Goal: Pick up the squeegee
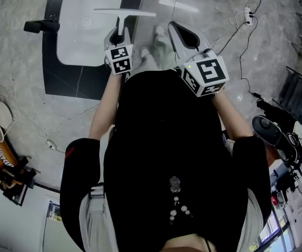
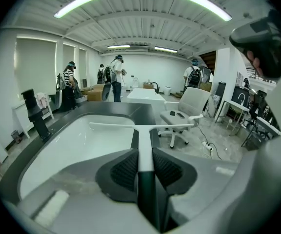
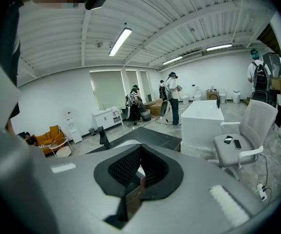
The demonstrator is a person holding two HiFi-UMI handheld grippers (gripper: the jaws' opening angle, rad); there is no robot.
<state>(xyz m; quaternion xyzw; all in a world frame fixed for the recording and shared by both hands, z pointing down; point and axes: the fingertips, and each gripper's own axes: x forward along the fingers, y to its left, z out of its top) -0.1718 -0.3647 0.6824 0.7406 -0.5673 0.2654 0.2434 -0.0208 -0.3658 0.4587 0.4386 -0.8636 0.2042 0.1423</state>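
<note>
The squeegee [image 1: 123, 13] has a long thin white blade and a stem that turns dark at the handle. My left gripper [image 1: 120, 33] is shut on that handle and holds the blade out over the white basin [image 1: 88, 41]. In the left gripper view the squeegee [image 2: 144, 130] stands as a white T above the basin [image 2: 67, 150], and the left gripper [image 2: 145, 155] clamps its stem between both ribbed pads. My right gripper [image 1: 173, 25] hangs beside it to the right, shut with nothing in it. The right gripper [image 3: 140, 152] shows its pads meeting at the tips.
The basin sits in a dark surround [image 1: 51, 62] with a black tap [image 1: 40, 26] at its left. A power strip and cables [image 1: 248, 14] lie on the marble floor. A white office chair [image 2: 184, 112] stands right of the basin. Several people [image 2: 115, 77] stand far off.
</note>
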